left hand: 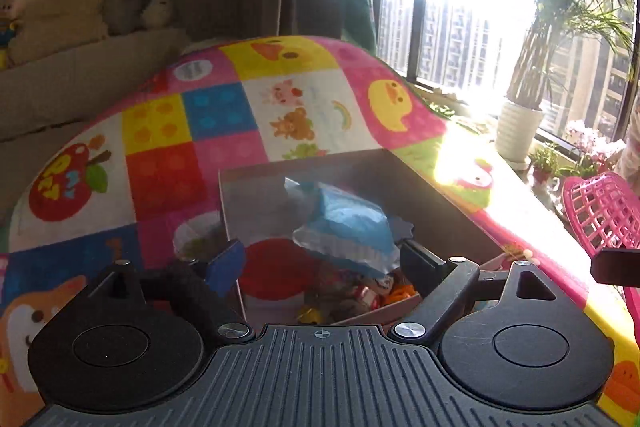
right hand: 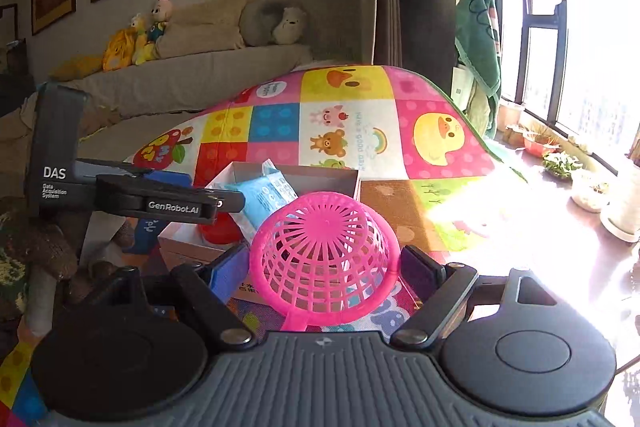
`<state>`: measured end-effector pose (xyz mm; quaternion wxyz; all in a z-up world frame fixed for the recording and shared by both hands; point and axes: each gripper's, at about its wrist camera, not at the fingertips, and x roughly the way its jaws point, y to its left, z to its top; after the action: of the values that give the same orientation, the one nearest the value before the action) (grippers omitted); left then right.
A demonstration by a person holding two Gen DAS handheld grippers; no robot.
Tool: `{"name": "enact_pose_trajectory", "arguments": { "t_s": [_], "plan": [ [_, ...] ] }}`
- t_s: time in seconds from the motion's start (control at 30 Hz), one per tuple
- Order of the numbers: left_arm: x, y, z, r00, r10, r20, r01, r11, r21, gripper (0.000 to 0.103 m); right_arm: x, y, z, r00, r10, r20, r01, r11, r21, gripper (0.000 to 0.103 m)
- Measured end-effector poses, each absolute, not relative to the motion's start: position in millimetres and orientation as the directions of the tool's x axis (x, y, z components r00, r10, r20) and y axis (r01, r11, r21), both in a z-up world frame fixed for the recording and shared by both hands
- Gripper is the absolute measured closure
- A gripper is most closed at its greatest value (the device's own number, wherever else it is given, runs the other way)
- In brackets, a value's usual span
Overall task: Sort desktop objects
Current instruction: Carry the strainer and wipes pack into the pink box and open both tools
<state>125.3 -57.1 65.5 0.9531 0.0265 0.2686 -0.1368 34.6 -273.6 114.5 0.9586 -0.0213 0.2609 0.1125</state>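
An open cardboard box (left hand: 304, 163) stands on the table's colourful patchwork mat (left hand: 224, 115). In it a blue plastic packet (left hand: 352, 223) lies on top of a red round thing (left hand: 276, 271) and small toys (left hand: 380, 291). My left gripper (left hand: 320, 261) hovers open over the box's near side, its pads apart from the packet. In the right wrist view my right gripper (right hand: 326, 267) is shut on a pink mesh basket (right hand: 324, 259), bottom turned toward the camera, lifted off the table just right of the box (right hand: 320, 175). The basket (left hand: 600, 215) also shows at the right edge of the left wrist view.
A small clear cup (left hand: 196, 235) sits against the box's left side. Potted plants, one in a white pot (left hand: 516, 131), line the sunlit sill to the right. A sofa (right hand: 192, 75) with plush toys runs behind the table. Glare washes out the mat's right part.
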Motion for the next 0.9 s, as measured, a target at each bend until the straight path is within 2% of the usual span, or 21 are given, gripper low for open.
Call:
{"name": "enact_pose_trajectory", "arguments": {
  "t_s": [0.07, 0.33, 0.53, 0.63, 0.83, 0.9],
  "plan": [
    [106.9, -47.8, 55.7, 0.826, -0.222, -0.518, 0.251, 0.968, -0.014, 0.007, 43.6, -271.7, 110.7, 0.829, 0.198, -0.524, -0.217, 0.976, 0.025, 0.02],
    [63.1, -5.8, 25.3, 0.829, -0.172, -0.533, 0.157, 0.985, -0.074, 0.006, 108.1, -232.8, 119.5, 0.785, 0.284, -0.55, -0.27, 0.957, 0.109, 0.02],
    [60.7, 6.8, 9.7, 0.814, -0.209, -0.542, 0.148, 0.977, -0.155, 0.006, 194.9, -180.8, 116.4, 0.729, 0.356, -0.585, -0.254, 0.934, 0.251, 0.02],
    [57.7, 10.8, 11.1, 0.828, -0.228, -0.512, 0.159, 0.972, -0.176, 0.004, 226.5, -157.7, 101.7, 0.696, 0.378, -0.611, -0.221, 0.922, 0.319, 0.02],
    [57.2, 15.1, 11.2, 0.827, -0.235, -0.51, 0.148, 0.968, -0.205, 0.004, 256.8, -121.2, 74.7, 0.696, 0.289, -0.657, -0.212, 0.957, 0.197, 0.019],
    [55.8, 14.8, 11.9, 0.832, -0.229, -0.505, 0.147, 0.969, -0.198, 0.003, 253.1, -125.7, 75.8, 0.705, 0.278, -0.653, -0.211, 0.961, 0.182, 0.016]
  ]
}}
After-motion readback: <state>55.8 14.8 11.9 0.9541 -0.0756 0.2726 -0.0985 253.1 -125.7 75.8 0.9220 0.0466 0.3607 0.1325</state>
